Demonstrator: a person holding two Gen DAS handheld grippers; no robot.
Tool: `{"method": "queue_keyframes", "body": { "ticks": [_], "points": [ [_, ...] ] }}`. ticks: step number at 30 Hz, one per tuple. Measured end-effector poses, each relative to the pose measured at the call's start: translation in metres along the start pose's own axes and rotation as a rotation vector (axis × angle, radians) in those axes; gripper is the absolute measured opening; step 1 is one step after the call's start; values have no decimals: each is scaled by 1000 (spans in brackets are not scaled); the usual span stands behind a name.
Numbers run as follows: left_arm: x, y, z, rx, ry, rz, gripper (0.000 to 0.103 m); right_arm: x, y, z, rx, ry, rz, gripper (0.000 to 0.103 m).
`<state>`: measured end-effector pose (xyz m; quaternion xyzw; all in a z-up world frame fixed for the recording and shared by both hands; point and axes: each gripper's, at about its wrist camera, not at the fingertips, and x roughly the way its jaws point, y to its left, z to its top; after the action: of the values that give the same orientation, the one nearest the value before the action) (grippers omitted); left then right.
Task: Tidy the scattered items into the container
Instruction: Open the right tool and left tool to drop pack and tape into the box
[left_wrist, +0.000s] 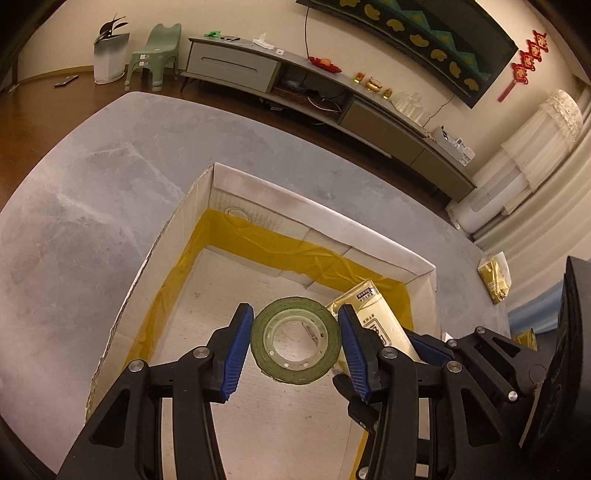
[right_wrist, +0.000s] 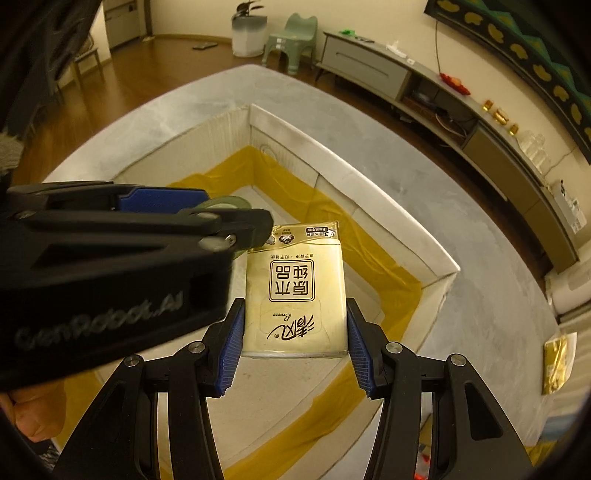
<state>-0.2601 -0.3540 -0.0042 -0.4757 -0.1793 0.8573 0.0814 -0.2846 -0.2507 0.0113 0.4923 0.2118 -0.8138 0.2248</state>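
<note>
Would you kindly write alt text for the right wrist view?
The right gripper holds a tissue pack over an open cardboard box on a grey table; the left gripper, holding a tape roll, crosses in front.

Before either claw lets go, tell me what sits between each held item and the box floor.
Nothing visible. The tape roll in the left claw and the tissue pack in the right claw hang over bare floor of the cardboard box.

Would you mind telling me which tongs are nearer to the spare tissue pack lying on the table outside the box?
Right. The right tongs, holding a tissue pack over the box, sit on the spare tissue pack's side; the left tongs, around the tape roll, are further away.
</note>
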Motion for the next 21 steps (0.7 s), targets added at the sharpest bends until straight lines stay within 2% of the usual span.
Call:
{"method": "queue_keyframes", "body": {
  "ticks": [2,3,4,7,11,15,21],
  "points": [
    [4,5,1,-23,4,-9,60,5,-2,2,0,15,8,56],
    [4,9,1,-39,1,-21,71,6,-3,2,3,19,6,57],
    [5,12,1,-53,0,-33,73,6,-4,1,7,18,5,57],
    [2,18,0,-73,3,-57,73,3,-5,-5,28,8,6,58],
    [-16,19,-4,-69,-38,-84,73,-14,-6,-19,74,-31,18,58],
    [-27,10,-15,-18,-71,-62,73,-37,-8,-43,143,-72,79,58],
    [-43,-16,-39,71,-121,-10,73,-54,5,-66,164,-86,125,58]
  ]
}}
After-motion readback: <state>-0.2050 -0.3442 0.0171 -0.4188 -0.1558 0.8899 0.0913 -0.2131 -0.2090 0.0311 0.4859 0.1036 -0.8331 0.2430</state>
